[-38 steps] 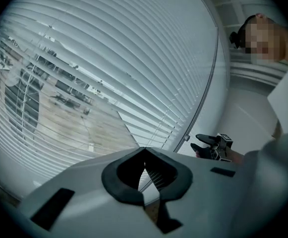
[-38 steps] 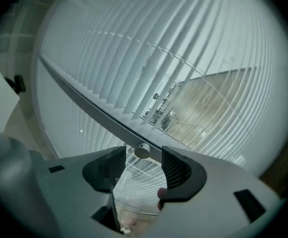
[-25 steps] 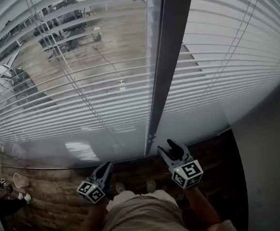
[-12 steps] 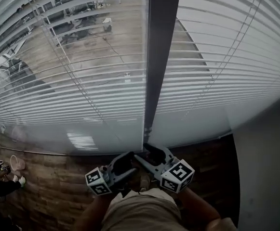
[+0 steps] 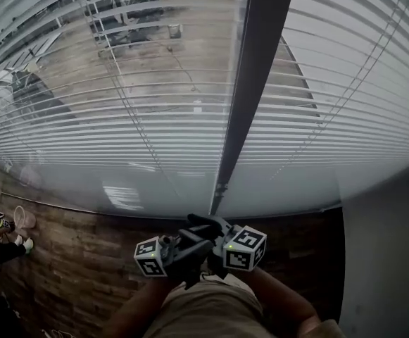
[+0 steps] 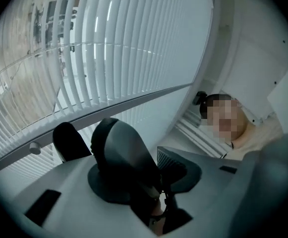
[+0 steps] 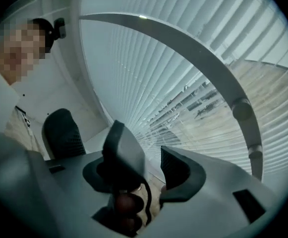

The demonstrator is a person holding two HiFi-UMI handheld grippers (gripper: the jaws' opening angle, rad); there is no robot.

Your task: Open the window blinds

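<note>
Blinds hang dead ahead, one per pane, split by a dark mullion. Left pane's slats are tilted enough that outdoors shows through. Right pane's read almost solid white. Both hang at full drop.

Left gripper: jaws have just been opening and now stand wide apart with nothing between them. Right gripper: jaws spread too, empty, only slats visible past them. In the head view both sit low near the body, under the blinds' bottom edge, overlapping each other. Whether they touch can't be told. Neither is on the blinds.

Handling, as a judgement: slats look thin and light and would likely kink if pinched, so no grip there. Lift cord runs down through the slats. It looks thin and probably slick, so it needs a full clench and a straight pull. A pale bar with small knobs crosses both gripper views; mullion or tilt wand, can't tell. If it's a wand, that's the hold: stiff, so pinch low and twist. Risk: an uneven cord pull skews the stack.
</note>
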